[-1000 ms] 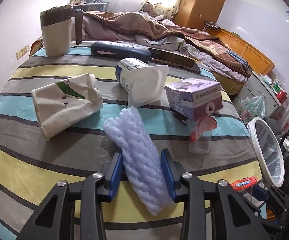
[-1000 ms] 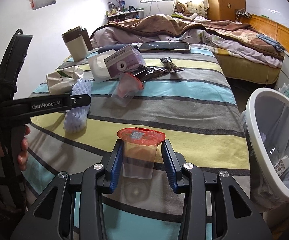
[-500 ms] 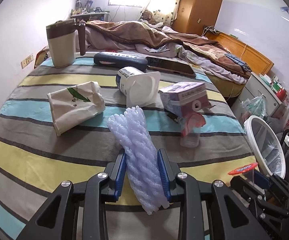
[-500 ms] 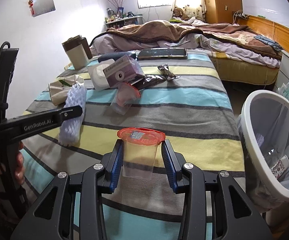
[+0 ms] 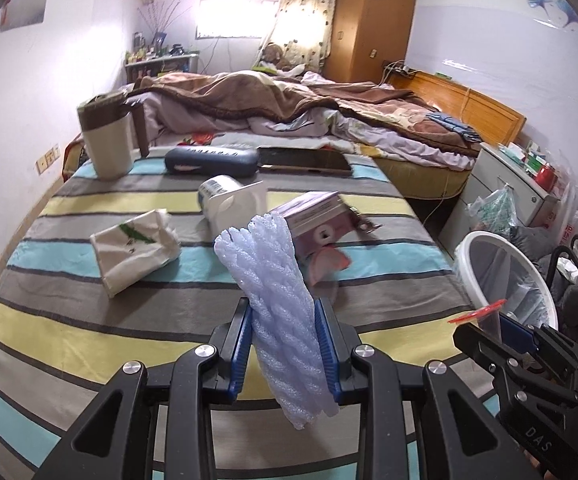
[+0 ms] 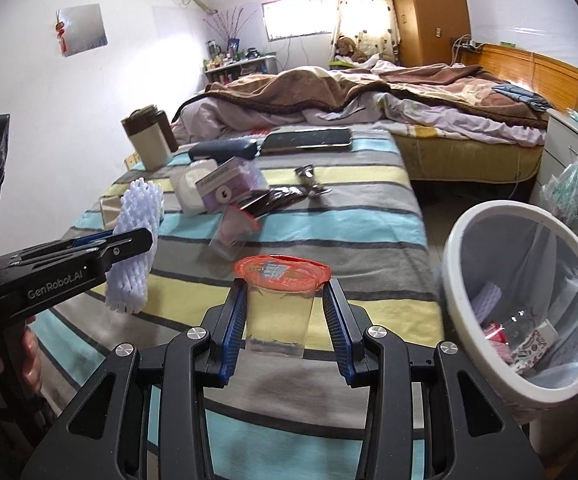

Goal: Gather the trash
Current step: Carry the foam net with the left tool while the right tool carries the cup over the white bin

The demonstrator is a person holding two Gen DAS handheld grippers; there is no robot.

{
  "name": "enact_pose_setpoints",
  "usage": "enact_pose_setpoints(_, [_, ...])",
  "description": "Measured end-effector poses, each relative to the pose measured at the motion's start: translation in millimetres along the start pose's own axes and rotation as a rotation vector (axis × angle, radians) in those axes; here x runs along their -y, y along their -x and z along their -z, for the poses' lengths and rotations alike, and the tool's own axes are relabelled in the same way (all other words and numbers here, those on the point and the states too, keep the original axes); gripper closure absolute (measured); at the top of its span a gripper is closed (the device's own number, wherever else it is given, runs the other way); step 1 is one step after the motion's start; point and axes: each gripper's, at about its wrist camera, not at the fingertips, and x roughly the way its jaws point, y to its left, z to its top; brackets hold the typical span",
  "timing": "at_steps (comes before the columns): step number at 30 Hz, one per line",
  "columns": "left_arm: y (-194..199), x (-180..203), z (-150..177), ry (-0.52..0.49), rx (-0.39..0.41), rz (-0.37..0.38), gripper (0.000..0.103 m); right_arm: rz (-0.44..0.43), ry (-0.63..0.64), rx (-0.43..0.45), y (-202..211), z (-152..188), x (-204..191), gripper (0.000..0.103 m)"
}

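My left gripper [image 5: 283,320] is shut on a pale blue foam net sleeve [image 5: 273,280] and holds it lifted above the striped bed; it also shows in the right wrist view [image 6: 133,240]. My right gripper [image 6: 285,300] is shut on a clear plastic cup with a red foil lid [image 6: 281,300], held above the bed's near edge; the cup shows in the left wrist view [image 5: 485,316] too. A white trash bin [image 6: 465,240] with a clear liner stands at the right, with some trash inside.
On the striped bedspread [image 5: 69,320] lie a crumpled paper bag [image 5: 137,246], a white tub [image 5: 229,196], a purple carton [image 5: 317,216], a second clear cup [image 6: 233,232], dark wrappers [image 6: 281,196], a jug [image 5: 107,136], a dark case [image 5: 209,158] and a tablet [image 5: 305,158].
My left gripper closed on the foam sleeve and lifted it off the bed. My right gripper rose slightly with the cup and shifted toward the bin.
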Motion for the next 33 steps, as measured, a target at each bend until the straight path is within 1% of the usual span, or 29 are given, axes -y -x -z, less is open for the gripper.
enact_pose_setpoints(4, [5, 17, -5, -0.027, 0.017, 0.022, 0.071, 0.02, -0.022, 0.03, 9, -2, 12, 0.062])
enact_pose_setpoints(10, [13, 54, -11, -0.084, 0.045, 0.062, 0.071, 0.059, -0.054, 0.066, 24, -5, 33, 0.062])
enact_pose_setpoints(18, [14, 108, -15, -0.163, 0.057, 0.143, 0.071, 0.129, -0.102, 0.101, 41, -7, 65, 0.062])
enact_pose_setpoints(27, [5, 166, -12, -0.246, 0.042, 0.231, 0.071, 0.213, -0.162, 0.131, 57, -5, 97, 0.062])
enact_pose_setpoints(33, [-8, 199, -11, -0.287, 0.015, 0.281, 0.071, 0.272, -0.198, 0.133, 64, 0, 119, 0.062])
